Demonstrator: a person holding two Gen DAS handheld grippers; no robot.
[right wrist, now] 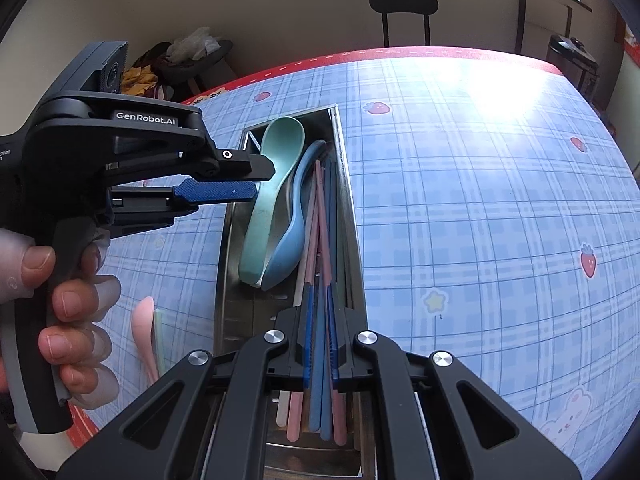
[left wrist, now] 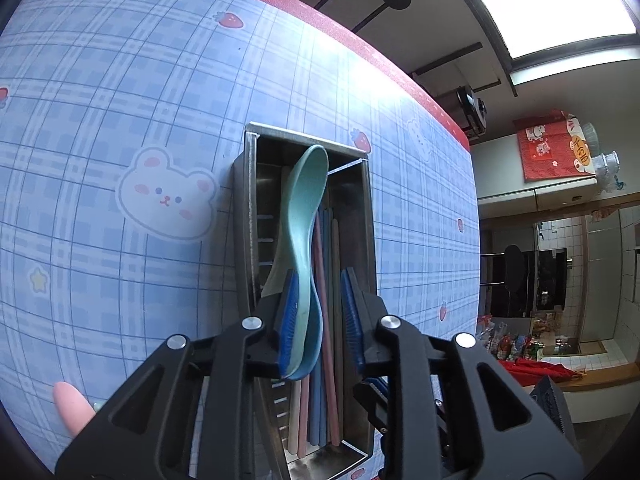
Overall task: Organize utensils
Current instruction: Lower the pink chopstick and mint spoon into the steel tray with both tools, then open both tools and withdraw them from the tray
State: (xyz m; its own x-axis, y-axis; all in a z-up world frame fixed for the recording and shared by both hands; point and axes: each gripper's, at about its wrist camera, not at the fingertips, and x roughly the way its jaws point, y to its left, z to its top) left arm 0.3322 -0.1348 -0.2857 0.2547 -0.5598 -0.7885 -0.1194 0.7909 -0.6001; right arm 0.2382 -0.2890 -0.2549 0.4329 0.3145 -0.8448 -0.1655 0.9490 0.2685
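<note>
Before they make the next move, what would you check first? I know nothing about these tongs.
1. Left tongs have let go of the green spoon: ok, the jaws stand apart and the spoon only leans on one pad.
2. Green spoon inside the metal tray: ok, beside the blue spoon.
3. Right tongs grip the blue chopsticks: ok, shut on them.
4. Chopsticks resting flat in the tray: cannot tell, the tongs hide that part.
5. Table cleared of utensils: not ok, a pink spoon lies beside the tray.
</note>
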